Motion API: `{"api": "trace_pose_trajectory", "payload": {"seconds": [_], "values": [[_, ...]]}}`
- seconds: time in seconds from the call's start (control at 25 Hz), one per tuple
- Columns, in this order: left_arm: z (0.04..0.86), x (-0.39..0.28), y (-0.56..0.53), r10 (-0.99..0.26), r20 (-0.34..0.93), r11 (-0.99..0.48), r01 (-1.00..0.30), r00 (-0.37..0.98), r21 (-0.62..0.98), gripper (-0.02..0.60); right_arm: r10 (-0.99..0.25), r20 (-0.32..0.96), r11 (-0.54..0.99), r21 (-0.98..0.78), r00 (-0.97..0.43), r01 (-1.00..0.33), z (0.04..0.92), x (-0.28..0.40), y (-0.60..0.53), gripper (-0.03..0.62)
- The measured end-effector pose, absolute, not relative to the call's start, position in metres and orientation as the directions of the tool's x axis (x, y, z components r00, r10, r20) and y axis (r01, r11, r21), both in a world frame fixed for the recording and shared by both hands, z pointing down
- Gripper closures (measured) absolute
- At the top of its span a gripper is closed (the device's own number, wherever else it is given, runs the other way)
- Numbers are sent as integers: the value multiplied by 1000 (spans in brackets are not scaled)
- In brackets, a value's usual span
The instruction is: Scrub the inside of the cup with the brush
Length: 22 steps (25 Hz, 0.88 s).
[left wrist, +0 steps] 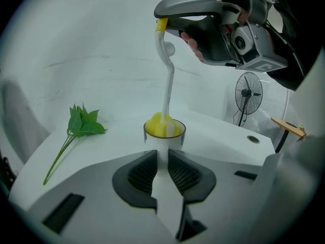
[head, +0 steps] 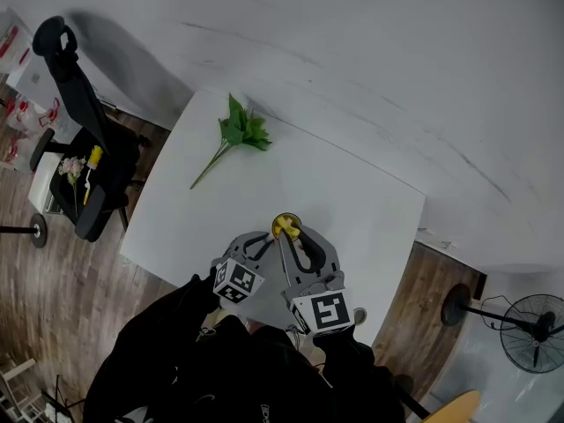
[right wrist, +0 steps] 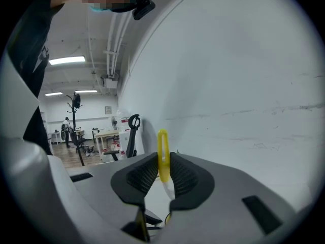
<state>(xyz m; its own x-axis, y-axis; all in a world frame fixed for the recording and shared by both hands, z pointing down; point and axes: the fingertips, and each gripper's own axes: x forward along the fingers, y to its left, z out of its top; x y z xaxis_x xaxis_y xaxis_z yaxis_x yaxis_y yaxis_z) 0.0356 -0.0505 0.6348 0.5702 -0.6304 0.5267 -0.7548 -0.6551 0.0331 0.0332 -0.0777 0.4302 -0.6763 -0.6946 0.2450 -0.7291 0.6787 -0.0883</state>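
Cup (left wrist: 165,140) standing on the desk (left wrist: 111,141) near the edge closest to the person, being braced to stop it sliding under the scrubbing: left gripper (left wrist: 162,161) lying low and level behind it, jaws nearly together, apparently pinching the handle. Keeping the brush (left wrist: 168,85) upright, yellow sponge head down inside the cup, ready for working the inner wall; right gripper (right wrist: 163,162) reaching in high from the right, jaws clamping the stem's yellow top.

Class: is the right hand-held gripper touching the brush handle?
Touching. The right gripper view shows the right hand-held gripper with both pads closed on the brush handle at its yellow loop, no gap.
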Motion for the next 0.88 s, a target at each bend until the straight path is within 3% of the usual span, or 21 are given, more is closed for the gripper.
{"api": "trace_pose_trajectory", "payload": {"seconds": [0.36,0.88], "values": [[634,36,-55,-621,517,-665,-745,589,51,501,-725,224,648,-97,-651,-755,434,30,-117,508],[632,36,-58,-605,525,-678,-733,599,55,500,-782,243,558,-139,-574,-818,441,75,-137,505]]}}
